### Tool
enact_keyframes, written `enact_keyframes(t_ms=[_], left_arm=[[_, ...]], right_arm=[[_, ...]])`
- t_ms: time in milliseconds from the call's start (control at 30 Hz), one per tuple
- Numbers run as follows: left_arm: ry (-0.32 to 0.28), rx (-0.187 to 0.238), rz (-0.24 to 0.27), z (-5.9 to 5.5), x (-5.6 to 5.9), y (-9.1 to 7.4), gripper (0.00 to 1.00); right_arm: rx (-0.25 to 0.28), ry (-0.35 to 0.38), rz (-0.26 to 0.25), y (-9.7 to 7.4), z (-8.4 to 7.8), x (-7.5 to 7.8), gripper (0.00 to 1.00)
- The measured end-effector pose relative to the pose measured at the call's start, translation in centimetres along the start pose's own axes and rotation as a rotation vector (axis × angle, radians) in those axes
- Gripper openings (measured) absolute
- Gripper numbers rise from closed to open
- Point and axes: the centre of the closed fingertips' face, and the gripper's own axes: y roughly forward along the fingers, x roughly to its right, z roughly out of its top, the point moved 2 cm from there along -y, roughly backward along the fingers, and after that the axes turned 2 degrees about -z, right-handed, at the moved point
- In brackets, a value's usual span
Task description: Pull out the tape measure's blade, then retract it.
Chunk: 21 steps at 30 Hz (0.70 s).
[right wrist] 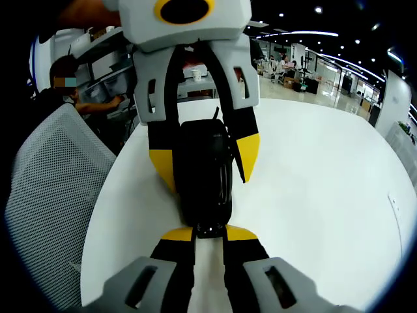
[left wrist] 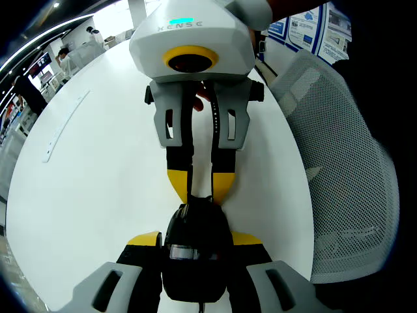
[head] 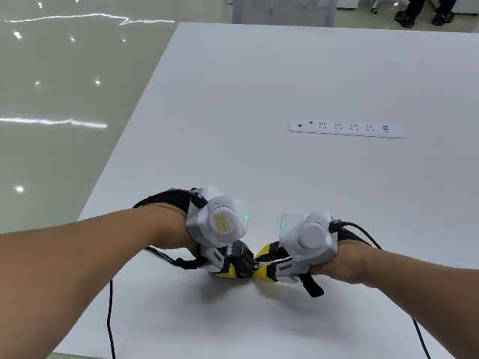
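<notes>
The black tape measure sits between the yellow-tipped jaws of my left gripper, which is shut on its case. My right gripper faces it head-on, shut on the blade's end hook right at the case mouth. Almost no blade shows between them. In the head view the left gripper and right gripper meet tip to tip, low over the white table near its front edge, with the tape measure between them.
A white power strip lies flat further back on the right. Cables trail from both grippers toward the front edge. A grey mesh chair stands just off the near side. People stand at far benches.
</notes>
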Motion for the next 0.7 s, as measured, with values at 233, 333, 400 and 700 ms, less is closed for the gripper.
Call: enact_keyframes(t_ms=[233,333,400,700], left_arm=[[-0.003,-0.003,-0.004,-0.02,-0.02,0.0,0.35],[-0.009,0.001,-0.001,-0.02,-0.07,-0.03,0.35],[-0.008,0.002,0.0,-0.03,-0.08,-0.04,0.35],[-0.005,0.016,0.003,-0.1,-0.08,-0.22,0.35]], right_arm=[[-0.075,-0.024,0.007,0.6,-0.14,-0.07,0.15],[-0.072,0.011,0.007,0.28,-0.12,0.08,0.13],[-0.077,-0.007,0.002,0.29,-0.14,0.02,0.12],[-0.086,0.006,-0.007,0.1,-0.19,0.02,0.1]])
